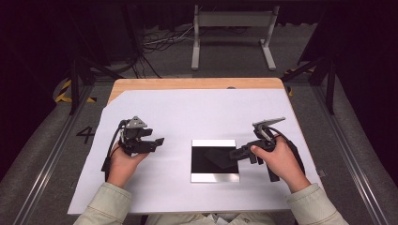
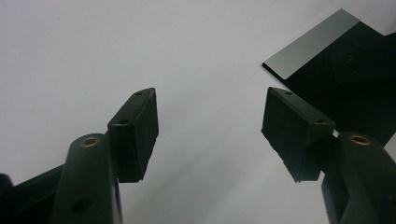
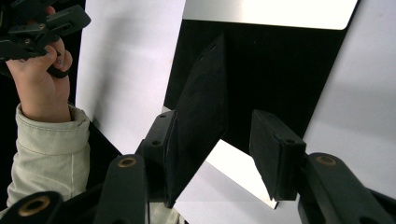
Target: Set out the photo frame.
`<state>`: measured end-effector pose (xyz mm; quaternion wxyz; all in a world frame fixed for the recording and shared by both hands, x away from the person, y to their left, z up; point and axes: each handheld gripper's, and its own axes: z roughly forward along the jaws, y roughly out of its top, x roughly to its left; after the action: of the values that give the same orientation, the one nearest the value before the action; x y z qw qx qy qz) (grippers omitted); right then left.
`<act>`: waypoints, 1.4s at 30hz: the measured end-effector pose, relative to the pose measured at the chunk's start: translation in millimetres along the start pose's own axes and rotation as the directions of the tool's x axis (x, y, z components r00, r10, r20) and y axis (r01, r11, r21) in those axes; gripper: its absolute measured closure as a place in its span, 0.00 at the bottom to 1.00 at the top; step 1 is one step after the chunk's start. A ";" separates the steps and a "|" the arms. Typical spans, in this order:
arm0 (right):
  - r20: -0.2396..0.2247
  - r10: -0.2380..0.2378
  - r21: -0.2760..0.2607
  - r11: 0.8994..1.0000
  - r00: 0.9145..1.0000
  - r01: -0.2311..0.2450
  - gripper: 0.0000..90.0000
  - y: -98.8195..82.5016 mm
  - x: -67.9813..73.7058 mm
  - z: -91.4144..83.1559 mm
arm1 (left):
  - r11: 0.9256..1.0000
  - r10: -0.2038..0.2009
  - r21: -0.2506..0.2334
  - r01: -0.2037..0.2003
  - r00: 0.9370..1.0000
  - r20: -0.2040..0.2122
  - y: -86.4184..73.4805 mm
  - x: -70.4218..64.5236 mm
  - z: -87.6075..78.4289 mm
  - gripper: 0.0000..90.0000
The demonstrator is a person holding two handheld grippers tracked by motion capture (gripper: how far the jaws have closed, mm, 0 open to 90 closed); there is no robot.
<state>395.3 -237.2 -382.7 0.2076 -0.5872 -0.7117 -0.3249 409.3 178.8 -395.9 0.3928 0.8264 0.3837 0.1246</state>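
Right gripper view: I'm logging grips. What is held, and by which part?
Nothing is clamped: the right gripper is open, and a flat black plate leans against one pad.

a tray [image 1: 215, 177] lies on the sheet [image 1: 187, 112] covering the table [image 1: 187, 83], between the left gripper [image 1: 158, 141] and right gripper [image 1: 233, 154], whose tips reach over it.

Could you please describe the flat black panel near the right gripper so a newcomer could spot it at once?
On the white sheet covering the table, look right of centre, beside the right gripper. The black panel lies flat there, square, with silvery strips along its far and near edges.
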 end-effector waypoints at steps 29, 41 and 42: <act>-0.077 -0.003 0.071 0.997 0.997 0.008 0.70 4.0 1.9 24.5 | 1.000 -0.001 -0.003 0.001 1.000 -0.001 -0.1 0.6 -0.6 0.41; -0.113 -0.047 0.047 0.997 0.992 0.053 0.77 1.1 5.8 20.4 | 1.000 -0.001 -0.002 0.001 1.000 0.001 -0.1 0.2 -0.8 0.41; -0.115 -0.052 0.050 0.997 0.992 0.058 0.77 0.9 6.1 19.9 | 1.000 0.000 -0.002 0.000 1.000 0.001 -0.1 0.2 -0.9 0.41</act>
<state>396.5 -218.8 -392.3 0.2543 -0.5420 -0.7232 -0.3443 408.9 179.4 -395.4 0.3938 0.8260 0.3835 0.1246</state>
